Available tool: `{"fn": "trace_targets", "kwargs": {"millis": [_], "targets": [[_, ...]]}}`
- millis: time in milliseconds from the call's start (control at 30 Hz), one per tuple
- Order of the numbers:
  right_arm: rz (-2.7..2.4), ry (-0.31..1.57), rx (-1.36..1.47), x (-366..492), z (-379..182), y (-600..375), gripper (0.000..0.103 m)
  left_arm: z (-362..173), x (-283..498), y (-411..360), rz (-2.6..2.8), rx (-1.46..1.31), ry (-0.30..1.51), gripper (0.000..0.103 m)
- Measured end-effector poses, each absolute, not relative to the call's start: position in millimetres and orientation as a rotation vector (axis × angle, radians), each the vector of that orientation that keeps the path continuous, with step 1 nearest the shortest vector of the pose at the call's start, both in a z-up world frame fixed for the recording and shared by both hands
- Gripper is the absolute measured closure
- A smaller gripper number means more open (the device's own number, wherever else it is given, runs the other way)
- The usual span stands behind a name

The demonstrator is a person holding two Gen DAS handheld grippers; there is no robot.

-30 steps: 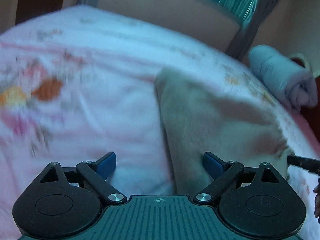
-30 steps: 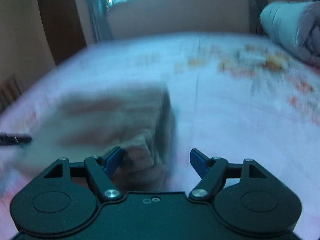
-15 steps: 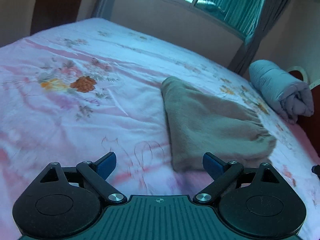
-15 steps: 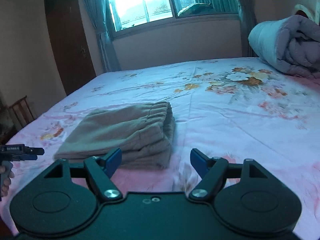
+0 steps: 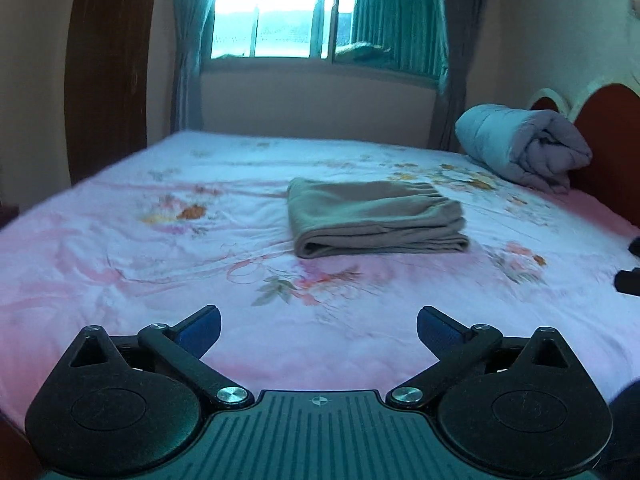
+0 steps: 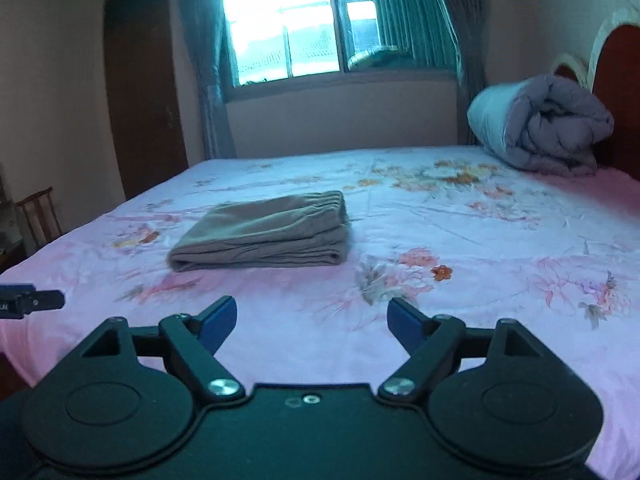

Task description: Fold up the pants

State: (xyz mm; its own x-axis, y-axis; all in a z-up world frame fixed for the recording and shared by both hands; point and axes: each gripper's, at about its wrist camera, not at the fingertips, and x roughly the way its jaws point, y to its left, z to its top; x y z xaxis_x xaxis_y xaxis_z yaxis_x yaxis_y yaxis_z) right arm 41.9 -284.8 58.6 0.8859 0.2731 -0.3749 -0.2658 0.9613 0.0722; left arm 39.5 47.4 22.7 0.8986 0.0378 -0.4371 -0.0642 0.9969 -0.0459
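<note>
The taupe pants (image 5: pixel 372 218) lie folded in a neat rectangle in the middle of the bed (image 5: pixel 120 264), with the elastic waistband on the right side. They also show in the right wrist view (image 6: pixel 264 232). My left gripper (image 5: pixel 318 326) is open and empty, well back from the pants near the bed's front edge. My right gripper (image 6: pixel 311 318) is open and empty, also well back from the pants. The tip of the left gripper shows at the left edge of the right wrist view (image 6: pixel 30 303).
A rolled grey-blue duvet (image 5: pixel 520 146) lies at the far right by the red headboard (image 5: pixel 608 140); it also shows in the right wrist view (image 6: pixel 540 126). A window with curtains (image 5: pixel 320 20) is behind the bed. A wooden chair (image 6: pixel 38 216) stands at the left.
Both grippers have pulled back and away from the folded pants, staying open. The views now take in the whole bed and the window.
</note>
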Motion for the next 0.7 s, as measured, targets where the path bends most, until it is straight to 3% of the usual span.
{"fn": "trace_targets", "kwargs": {"millis": [400, 700], "targets": [[0.282, 0.275, -0.075, -17.7, 67.2, -263.9, 0.022, 36.5, -19.3, 8.8, 0.060, -0.041, 0.307, 0.000], [0.265, 0.300, -0.067, -6.7, 58.7, -255.5, 0.021, 22.1, -7.7, 16.5, 0.070, -0.066, 0.347, 0.000]]}}
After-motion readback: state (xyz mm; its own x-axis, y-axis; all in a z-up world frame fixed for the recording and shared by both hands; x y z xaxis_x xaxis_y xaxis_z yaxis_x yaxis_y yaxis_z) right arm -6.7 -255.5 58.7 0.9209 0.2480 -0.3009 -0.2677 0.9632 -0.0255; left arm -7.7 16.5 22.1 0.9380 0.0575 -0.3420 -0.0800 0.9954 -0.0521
